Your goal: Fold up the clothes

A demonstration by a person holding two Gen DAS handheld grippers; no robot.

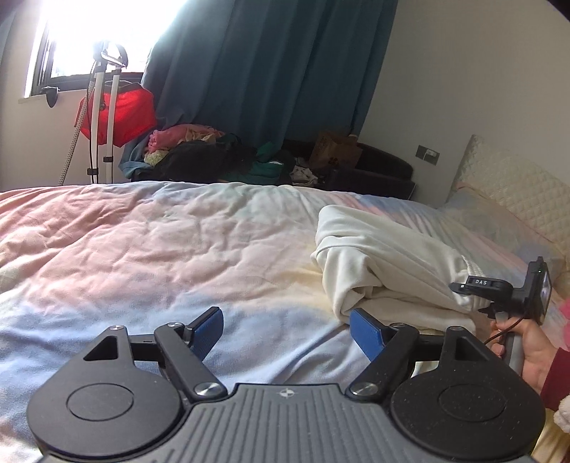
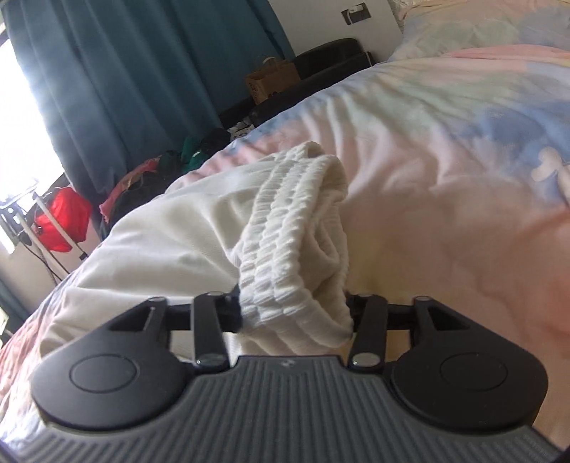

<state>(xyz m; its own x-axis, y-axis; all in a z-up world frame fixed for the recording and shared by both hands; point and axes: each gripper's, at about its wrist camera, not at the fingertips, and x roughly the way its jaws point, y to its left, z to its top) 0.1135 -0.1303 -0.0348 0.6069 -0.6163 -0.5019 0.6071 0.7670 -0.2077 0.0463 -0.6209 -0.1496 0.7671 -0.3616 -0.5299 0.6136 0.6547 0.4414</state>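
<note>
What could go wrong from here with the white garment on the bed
Only the right claw grips the white garment, by its bunched ribbed waistband; pulling may drag the crumpled heap rather than spread it. The left claw hangs open over the duvet, and closing low could pinch bedding instead of cloth.

We see a bed covered by a rumpled duvet in soft pastel patches of pink, pale blue, yellow and a little green, and it fills most of both views. On the duvet lies a white garment, loosely bunched, with its ribbed elastic waistband lifted off the cover in the right wrist view. At the head end we see a pillow in the same pastel fabric, lying against a cream quilted headboard.
</note>
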